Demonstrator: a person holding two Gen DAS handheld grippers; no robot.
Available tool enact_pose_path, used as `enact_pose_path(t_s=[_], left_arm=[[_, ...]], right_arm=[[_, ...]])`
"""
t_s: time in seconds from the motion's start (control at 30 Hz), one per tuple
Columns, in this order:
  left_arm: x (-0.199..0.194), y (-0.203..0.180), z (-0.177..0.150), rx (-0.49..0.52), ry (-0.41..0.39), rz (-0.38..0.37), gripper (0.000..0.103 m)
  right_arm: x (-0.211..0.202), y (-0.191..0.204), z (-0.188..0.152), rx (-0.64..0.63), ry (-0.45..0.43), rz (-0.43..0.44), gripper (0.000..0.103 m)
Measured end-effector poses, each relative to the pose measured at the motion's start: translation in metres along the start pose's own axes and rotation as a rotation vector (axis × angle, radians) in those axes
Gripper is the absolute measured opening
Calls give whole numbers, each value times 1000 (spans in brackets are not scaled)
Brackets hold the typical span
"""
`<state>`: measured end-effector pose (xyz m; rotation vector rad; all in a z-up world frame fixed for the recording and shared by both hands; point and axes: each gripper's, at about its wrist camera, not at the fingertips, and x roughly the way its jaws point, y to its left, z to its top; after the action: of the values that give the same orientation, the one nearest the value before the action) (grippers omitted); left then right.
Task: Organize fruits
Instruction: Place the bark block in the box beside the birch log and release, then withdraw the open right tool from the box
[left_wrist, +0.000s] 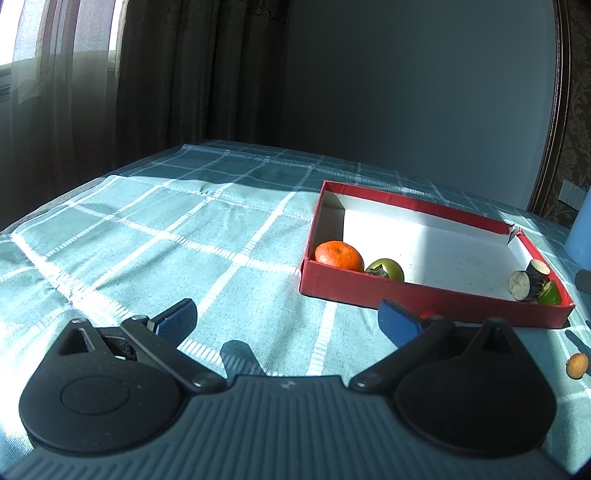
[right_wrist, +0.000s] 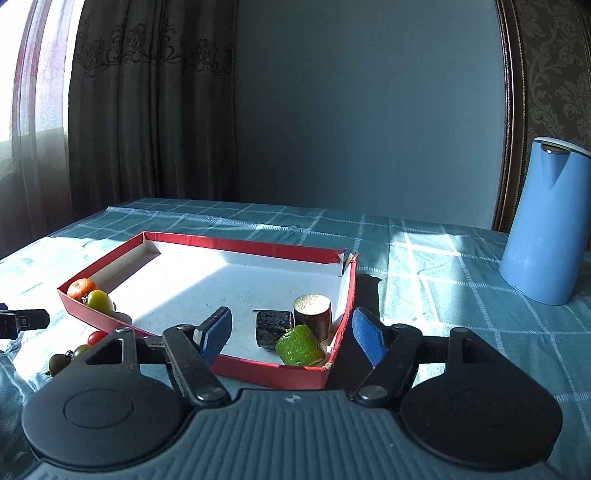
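A red box with a white floor (left_wrist: 436, 299) (right_wrist: 258, 367) lies on the checked teal cloth. In it are an orange (left_wrist: 340, 256) (right_wrist: 82, 288) and a green persimmon (left_wrist: 386, 268) (right_wrist: 99, 301) in one corner, and two dark sugarcane pieces (left_wrist: 528, 281) (right_wrist: 312, 315) with a green piece (right_wrist: 300, 346) in another. My left gripper (left_wrist: 288, 319) is open and empty, left of the box. My right gripper (right_wrist: 291, 332) is open and empty, just above the box's near corner. Small tomatoes (right_wrist: 96, 336) lie outside the box's near wall.
A blue kettle (right_wrist: 546, 221) stands at the right on the cloth. A small yellow fruit (left_wrist: 577, 364) lies on the cloth right of the left gripper. A wall and dark curtains stand behind the table.
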<state>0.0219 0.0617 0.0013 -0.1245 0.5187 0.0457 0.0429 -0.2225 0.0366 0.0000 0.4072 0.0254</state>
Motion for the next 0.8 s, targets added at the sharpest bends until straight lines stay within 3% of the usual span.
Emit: enact_pose_path(t_s=[0.23, 0.47, 0.6, 0.8], left_arm=[[1, 0, 0, 1, 8, 2, 103], [1, -1, 0, 6, 8, -3, 103], [-5, -1, -1, 11, -19, -42, 103], [-23, -16, -6, 95, -120, -101, 103]], right_arm=[[-43, -37, -36, 139, -16, -9, 78], [-48, -71, -57, 318, 47, -16, 81], [-38, -74, -60, 343, 106, -4, 81], [-35, -77, -62, 362, 121, 7, 82]])
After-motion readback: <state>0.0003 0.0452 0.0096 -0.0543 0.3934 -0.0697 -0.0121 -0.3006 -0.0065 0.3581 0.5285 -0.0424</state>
